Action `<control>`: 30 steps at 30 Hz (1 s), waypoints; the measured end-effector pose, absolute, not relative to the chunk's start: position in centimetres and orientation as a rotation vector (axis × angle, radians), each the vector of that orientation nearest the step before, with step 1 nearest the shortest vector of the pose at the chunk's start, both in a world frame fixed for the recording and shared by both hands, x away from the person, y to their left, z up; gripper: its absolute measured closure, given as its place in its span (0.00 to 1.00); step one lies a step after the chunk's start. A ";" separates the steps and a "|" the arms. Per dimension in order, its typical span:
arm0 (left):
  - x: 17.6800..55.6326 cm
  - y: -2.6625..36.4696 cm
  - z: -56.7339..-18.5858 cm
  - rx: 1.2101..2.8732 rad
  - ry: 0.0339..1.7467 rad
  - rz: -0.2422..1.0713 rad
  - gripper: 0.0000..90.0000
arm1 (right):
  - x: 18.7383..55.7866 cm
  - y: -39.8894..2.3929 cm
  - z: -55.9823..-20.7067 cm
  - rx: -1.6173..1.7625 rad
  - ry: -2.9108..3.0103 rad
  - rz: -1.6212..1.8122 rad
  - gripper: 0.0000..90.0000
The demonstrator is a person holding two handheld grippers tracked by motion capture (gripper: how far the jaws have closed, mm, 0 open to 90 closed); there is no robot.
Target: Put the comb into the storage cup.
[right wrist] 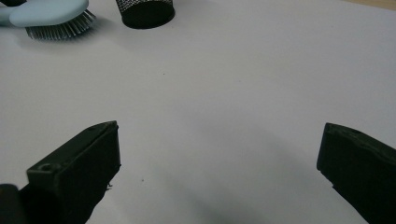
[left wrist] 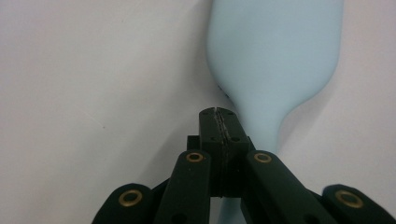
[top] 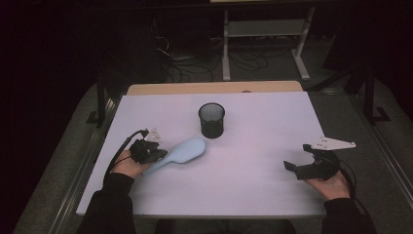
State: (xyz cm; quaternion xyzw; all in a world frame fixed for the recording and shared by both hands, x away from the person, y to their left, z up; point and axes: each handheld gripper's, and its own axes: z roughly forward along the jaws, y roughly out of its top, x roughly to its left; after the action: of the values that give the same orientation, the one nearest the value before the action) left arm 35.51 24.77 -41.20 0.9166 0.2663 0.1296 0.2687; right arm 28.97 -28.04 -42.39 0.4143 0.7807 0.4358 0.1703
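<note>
- Left gripper (top: 152, 152) is clamping the handle of the pale blue brush (top: 182, 152), jaws closed tight on it; brush is sitting just left of and nearer than the black mesh cup (top: 212, 120), bristles down.
- Grasp looks done; carrying the brush to the cup, likely the goal, is remaining.
- Right gripper (top: 298, 157) is idling well right of the cup, jaws gaping wide, holding nothing.
- White table (top: 263, 122) is lying bare between brush and cup; its edges are staying far off.
</note>
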 end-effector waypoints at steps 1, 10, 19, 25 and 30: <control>35.5 24.9 -41.0 2.466 0.715 0.347 1.00 | 29.0 -28.1 -42.4 1.177 2.218 1.238 0.00; 35.2 26.1 -39.4 2.432 0.665 0.289 1.00 | 29.1 -27.9 -42.5 1.173 2.229 1.239 0.00; 34.7 26.2 -37.7 2.452 0.578 0.235 0.82 | 29.2 -28.0 -42.5 1.170 2.233 1.254 0.00; 34.8 25.7 -37.7 2.470 0.556 0.200 0.62 | 29.1 -27.9 -42.5 1.166 2.235 1.256 0.00; 34.9 25.5 -38.0 2.491 0.546 0.184 0.50 | 29.1 -27.9 -42.4 1.154 2.239 1.268 0.00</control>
State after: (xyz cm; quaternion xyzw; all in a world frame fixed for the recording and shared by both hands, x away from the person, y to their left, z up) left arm 34.85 25.46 -38.04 0.9329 0.2043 0.0689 0.2883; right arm 29.10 -27.89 -42.43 0.4038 0.7838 0.4437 0.1604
